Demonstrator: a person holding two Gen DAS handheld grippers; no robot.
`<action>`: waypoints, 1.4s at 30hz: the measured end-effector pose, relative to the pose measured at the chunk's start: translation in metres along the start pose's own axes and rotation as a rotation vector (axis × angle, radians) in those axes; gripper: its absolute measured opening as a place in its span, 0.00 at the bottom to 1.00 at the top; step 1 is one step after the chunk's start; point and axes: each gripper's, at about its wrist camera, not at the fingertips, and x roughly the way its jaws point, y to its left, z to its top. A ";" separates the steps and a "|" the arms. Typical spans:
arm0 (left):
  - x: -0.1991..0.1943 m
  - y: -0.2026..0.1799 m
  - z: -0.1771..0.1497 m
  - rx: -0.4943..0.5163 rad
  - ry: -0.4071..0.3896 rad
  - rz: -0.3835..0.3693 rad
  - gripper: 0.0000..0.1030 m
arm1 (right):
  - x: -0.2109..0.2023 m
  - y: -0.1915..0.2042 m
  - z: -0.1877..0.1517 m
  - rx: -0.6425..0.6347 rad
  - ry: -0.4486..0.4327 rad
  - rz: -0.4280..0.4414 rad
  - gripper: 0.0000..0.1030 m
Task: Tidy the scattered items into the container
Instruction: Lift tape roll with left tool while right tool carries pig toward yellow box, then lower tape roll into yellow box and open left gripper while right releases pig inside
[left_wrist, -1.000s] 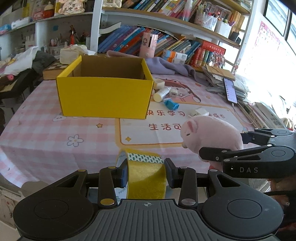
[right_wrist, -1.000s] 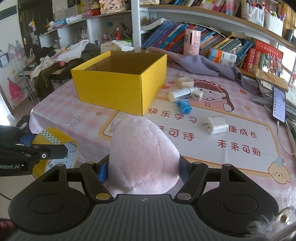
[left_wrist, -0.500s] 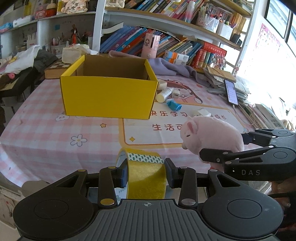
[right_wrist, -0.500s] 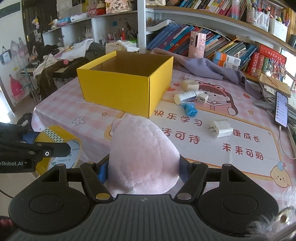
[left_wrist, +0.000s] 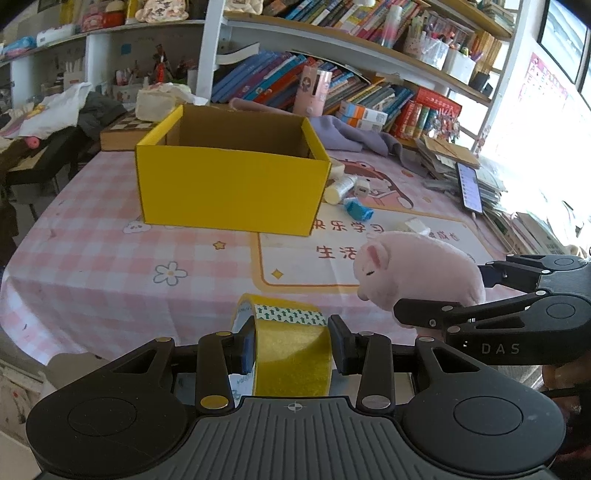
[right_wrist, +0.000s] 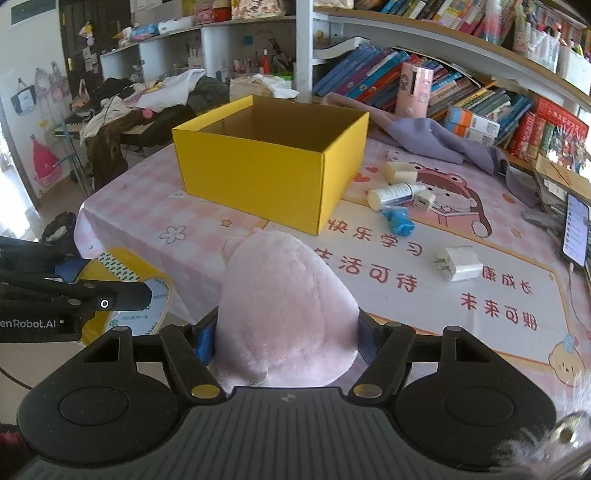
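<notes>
Left wrist view: the left gripper (left_wrist: 291, 338) is clamped on a roll of yellow packing tape (left_wrist: 291, 354), held on edge between the blue pads; the roll's lower part is hidden behind the gripper body. The open yellow cardboard box (left_wrist: 231, 192) is seen further back on the pink checked tablecloth (left_wrist: 92, 266), its floor hidden by the near wall. To the right, a pink plush pig (left_wrist: 417, 273) is gripped by the right gripper (left_wrist: 436, 295), seen from the side; the pig's rear is covered by the black fingers. Beyond the box, a white tube-shaped bottle (left_wrist: 340, 189), a small blue toy (left_wrist: 357, 209) and a white charger plug (left_wrist: 413, 226) lie on the cloth, the plug partly cut off by the pig.

Right wrist view: the right gripper (right_wrist: 286, 332) is closed on the plush pig (right_wrist: 284, 302), whose face is turned away and cannot be seen. The box (right_wrist: 266, 173) stands ahead, interior floor only partly visible. The bottle (right_wrist: 393, 195), blue toy (right_wrist: 397, 219) and plug (right_wrist: 458, 263) lie loose right of it. At the left edge, the left gripper (right_wrist: 122, 295) with the tape (right_wrist: 125, 291) is partly cut off.
</notes>
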 end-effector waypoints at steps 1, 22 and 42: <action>0.000 0.001 0.000 -0.004 0.000 0.002 0.37 | 0.001 0.001 0.001 -0.005 0.002 0.004 0.66; 0.014 0.020 0.009 -0.038 0.019 0.046 0.37 | 0.032 0.009 0.019 -0.051 0.025 0.065 0.66; 0.040 0.028 0.080 0.025 -0.057 0.071 0.37 | 0.057 -0.003 0.081 -0.137 -0.085 0.122 0.66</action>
